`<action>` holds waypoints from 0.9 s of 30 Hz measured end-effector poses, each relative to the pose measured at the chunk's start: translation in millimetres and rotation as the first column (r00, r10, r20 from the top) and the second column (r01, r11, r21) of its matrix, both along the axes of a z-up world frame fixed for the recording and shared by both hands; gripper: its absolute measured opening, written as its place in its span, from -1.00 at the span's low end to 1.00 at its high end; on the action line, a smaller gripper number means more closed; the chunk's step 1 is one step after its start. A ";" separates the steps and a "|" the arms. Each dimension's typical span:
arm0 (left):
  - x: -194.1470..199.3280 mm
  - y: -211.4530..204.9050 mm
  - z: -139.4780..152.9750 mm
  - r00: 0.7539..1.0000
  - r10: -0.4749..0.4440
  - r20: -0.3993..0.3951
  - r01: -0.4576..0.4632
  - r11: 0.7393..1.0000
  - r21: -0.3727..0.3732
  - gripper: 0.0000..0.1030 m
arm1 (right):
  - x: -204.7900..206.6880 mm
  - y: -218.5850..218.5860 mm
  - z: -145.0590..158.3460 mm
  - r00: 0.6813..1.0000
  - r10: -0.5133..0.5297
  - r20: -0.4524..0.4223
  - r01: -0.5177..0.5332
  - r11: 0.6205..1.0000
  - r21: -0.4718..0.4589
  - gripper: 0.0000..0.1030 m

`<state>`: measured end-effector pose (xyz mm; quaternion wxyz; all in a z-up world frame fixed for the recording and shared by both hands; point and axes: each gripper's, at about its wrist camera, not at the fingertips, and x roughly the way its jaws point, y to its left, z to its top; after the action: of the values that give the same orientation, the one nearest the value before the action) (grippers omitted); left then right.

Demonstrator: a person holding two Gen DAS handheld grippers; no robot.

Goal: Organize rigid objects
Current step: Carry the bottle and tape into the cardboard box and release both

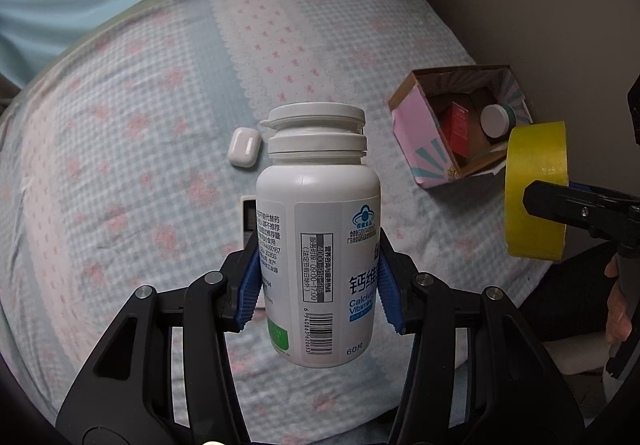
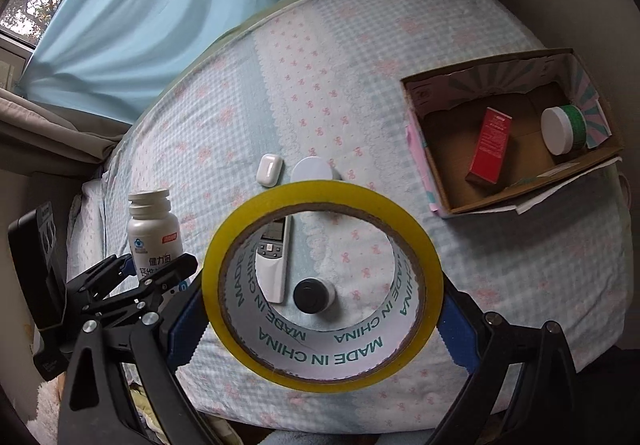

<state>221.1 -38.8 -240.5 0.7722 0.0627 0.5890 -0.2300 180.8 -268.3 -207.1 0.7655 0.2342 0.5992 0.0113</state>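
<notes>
Beyond our right tongs (image 2: 322,285), which clamped a yellow tape roll (image 2: 320,285), the open cardboard box (image 2: 436,165) held a red carton (image 2: 491,145) and white-lidded green jar (image 2: 562,129); our left tongs (image 1: 318,287) gripped an upright white plastic pill bottle (image 1: 318,229).

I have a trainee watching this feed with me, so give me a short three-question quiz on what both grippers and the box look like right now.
1. True or false: the left gripper is shut on a white pill bottle.
2. What does the right gripper hold: A) a remote, B) a roll of yellow tape, C) an earbud case?
3. Name the two things already lying in the cardboard box.

Key
1. True; the bottle is clamped between the blue pads, upright.
2. B. The remote and the earbud case lie on the bed.
3. A red carton and a white-lidded green jar.
</notes>
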 end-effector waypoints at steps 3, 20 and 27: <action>-0.2 -37.6 12.4 1.000 0.031 0.003 -0.031 0.999 -0.012 -0.10 | 1.7 -39.2 3.4 1.000 0.015 0.000 -0.015 1.000 0.005 0.87; 30.9 -244.2 -14.2 0.999 0.027 -0.040 -0.030 0.998 -0.055 -0.10 | 52.8 -243.7 -8.3 0.998 -0.039 -0.042 0.036 0.997 -0.069 0.87; 59.1 -291.4 -71.7 0.995 -0.002 -0.099 0.003 1.000 0.008 -0.10 | 80.6 -273.4 -66.4 0.991 -0.053 -0.120 0.046 0.997 -0.061 0.87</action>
<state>280.2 -330.2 -312.2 0.7414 0.0551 0.6275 -0.2313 261.3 -541.7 -273.5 0.7340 0.2271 0.6389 -0.0395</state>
